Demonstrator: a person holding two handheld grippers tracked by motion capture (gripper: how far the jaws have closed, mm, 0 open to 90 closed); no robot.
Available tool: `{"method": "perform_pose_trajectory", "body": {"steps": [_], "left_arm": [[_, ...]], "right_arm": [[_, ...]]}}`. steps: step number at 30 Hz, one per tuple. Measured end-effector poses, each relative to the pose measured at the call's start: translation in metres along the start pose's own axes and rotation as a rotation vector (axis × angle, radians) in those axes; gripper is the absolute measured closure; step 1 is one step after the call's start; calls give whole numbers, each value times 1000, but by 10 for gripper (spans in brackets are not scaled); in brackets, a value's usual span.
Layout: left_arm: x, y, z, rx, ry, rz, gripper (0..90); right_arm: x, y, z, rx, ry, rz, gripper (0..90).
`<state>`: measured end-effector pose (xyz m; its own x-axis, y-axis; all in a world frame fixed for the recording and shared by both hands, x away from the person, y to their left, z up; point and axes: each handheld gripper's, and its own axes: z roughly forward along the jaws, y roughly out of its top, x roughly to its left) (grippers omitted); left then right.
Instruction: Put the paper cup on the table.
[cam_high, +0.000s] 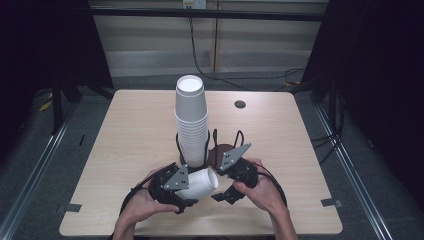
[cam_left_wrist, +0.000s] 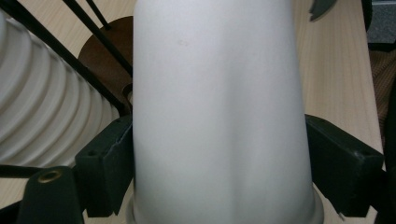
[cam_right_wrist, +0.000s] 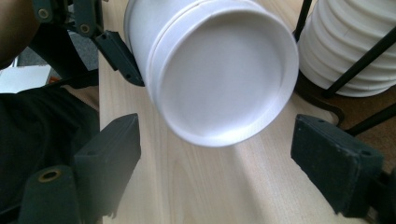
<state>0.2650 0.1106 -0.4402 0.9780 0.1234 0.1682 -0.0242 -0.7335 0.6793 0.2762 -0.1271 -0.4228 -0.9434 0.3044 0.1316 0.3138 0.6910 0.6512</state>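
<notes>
A white paper cup (cam_high: 201, 184) lies on its side just above the table's front edge, bottom end pointing right. My left gripper (cam_high: 192, 191) is shut on it. In the left gripper view the cup (cam_left_wrist: 215, 107) sits between both black pads (cam_left_wrist: 105, 168), which press its wall near the rim. My right gripper (cam_high: 222, 184) stands open at the cup's bottom end. The right gripper view looks at that round bottom (cam_right_wrist: 224, 74), with the jaws wide apart and touching nothing. A tall stack of white cups (cam_high: 191, 120) stands upside down in a black wire holder (cam_high: 207, 150) just behind.
The wire holder has a brown round base (cam_high: 220, 152) and a second bay to the right of the stack. A dark cable hole (cam_high: 240, 104) sits at the back of the wooden table (cam_high: 135, 130). Black curtains flank both sides.
</notes>
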Motion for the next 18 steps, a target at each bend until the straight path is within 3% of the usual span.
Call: {"method": "perform_pose_trajectory", "body": {"steps": [2,10,18], "left_arm": [[-1,1,0,10,-1,8,166],[-2,7,1,30,-20,41,166],[-4,9,3,56,-43,55,166]], "right_arm": [[-2,1,2,17,38,6,199],[-2,8,5,49,47,6,137],[1,16,12,114,89,-34,177]]}}
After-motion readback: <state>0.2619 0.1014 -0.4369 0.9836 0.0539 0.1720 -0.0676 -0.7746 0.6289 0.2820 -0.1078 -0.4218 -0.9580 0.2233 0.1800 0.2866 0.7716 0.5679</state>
